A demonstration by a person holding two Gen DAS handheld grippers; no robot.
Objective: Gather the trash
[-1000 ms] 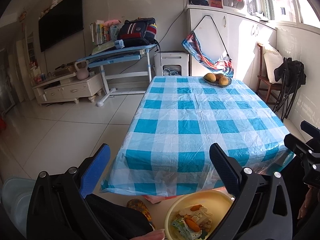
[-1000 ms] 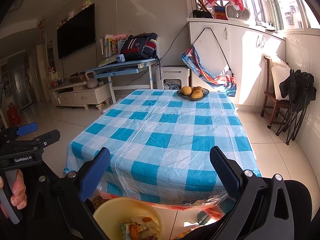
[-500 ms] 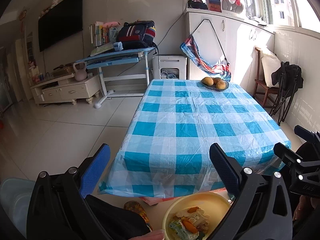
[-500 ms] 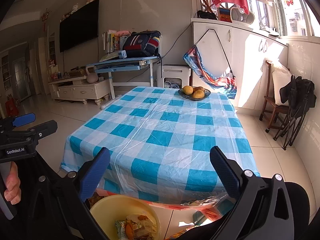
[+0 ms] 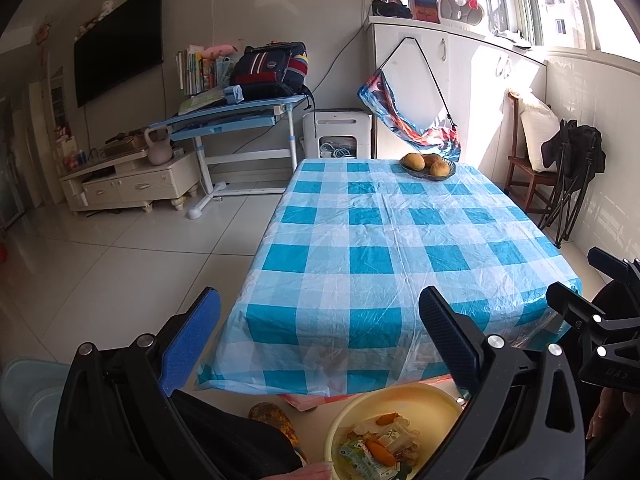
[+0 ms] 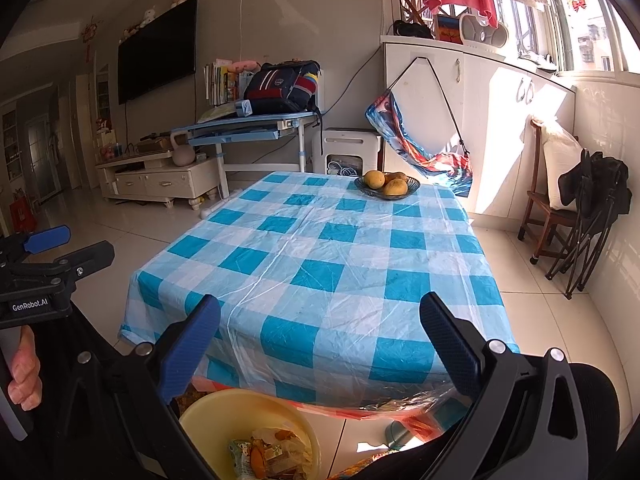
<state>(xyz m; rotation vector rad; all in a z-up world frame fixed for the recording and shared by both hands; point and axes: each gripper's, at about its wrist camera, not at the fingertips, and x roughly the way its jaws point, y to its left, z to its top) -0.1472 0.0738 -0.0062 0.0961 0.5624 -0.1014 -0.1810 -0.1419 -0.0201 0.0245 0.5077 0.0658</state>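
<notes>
Off to the far left of the left gripper (image 5: 320, 336) a dark television (image 5: 118, 42) hangs on the wall above a low white cabinet (image 5: 132, 184), and a blue desk (image 5: 228, 118) carrying a dark backpack (image 5: 272, 68) stands a little nearer its centre line. The left gripper is spread wide with nothing between its fingers (image 5: 192, 344), and straight ahead of it lies the table under a blue and white checked cloth (image 5: 376, 248), its near edge framed by the two fingers. Below and just right of the gap, close under the tool, sits a yellow basin (image 5: 416, 404) on the floor with the trash (image 5: 380, 446), crumpled wrappers and orange scraps, heaped inside it. At the far end of the cloth, ahead and slightly right, a dark bowl of fruit (image 5: 427, 165) rests on the table. In the right wrist view the left gripper shows at the far left edge, gripped by a hand (image 6: 24, 376). The right gripper (image 6: 320, 338) is equally wide and empty, facing the same table; the basin (image 6: 224, 404) lies below its left finger (image 6: 192, 344), trash (image 6: 268, 456) visible within, and the fruit bowl (image 6: 387, 186) sits ahead. Well to its right a wooden chair (image 6: 548, 200) stands against the tiled wall.
</notes>
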